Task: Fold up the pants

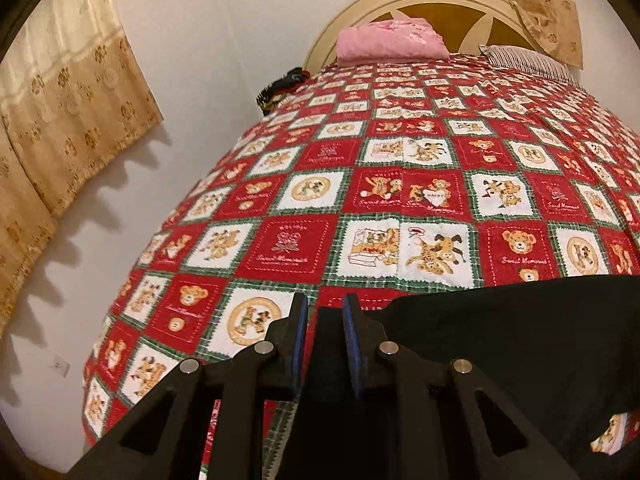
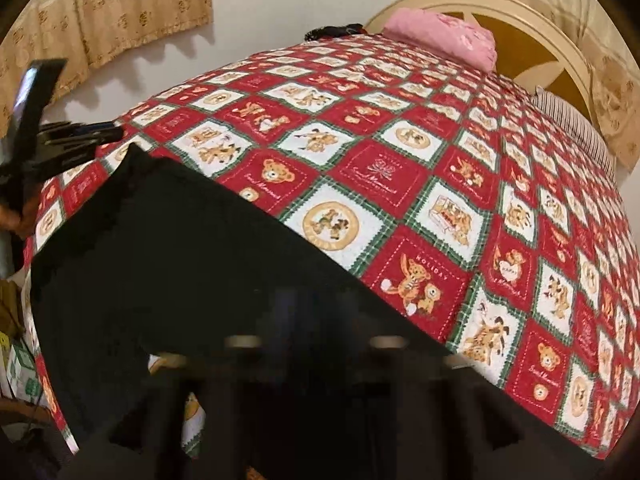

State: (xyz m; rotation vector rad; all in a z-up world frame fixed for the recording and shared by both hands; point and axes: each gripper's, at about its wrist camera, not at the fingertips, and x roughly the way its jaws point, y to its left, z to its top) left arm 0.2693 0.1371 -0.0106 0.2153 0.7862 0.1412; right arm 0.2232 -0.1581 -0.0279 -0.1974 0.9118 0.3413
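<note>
Left wrist view: left claw (image 1: 325, 312) low over the bed, blue-padded fingers (image 1: 300, 320) parted by a narrow gap w/ dark cloth between them lower down; pinching or not, can't tell. Black pants (image 1: 520, 340) spread flat on the quilt (image 1: 360, 200) at the near end of the bed, lying to the right of the claw, their far edge running roughly level across the frame. Red/white/green patchwork quilt w/ teddy-bear squares covering the whole bed. Folded pink blanket (image 1: 390, 42) at the far end against the cream headboard (image 1: 400, 0); striped pillow (image 1: 532, 62) to its right; small dark item (image 1: 282, 88) at the far-left edge of the bed. Beige patterned curtain (image 1: 68, 120) on the wall at left. Right wrist view: right claw (image 2: 316, 360) badly blurred & dark, merging w/ the pants (image 2: 180, 260) in front of it; spread or pressed together can't be told. Pants filling the lower left of the frame, edge slanting down to the right across the quilt (image 2: 440, 160). Left claw (image 2: 116, 134) reaching in from the far left, tips just beside the pants' upper corner. Pink blanket (image 2: 444, 34), headboard (image 2: 520, 20) & striped pillow (image 2: 572, 120) at the far end.
</note>
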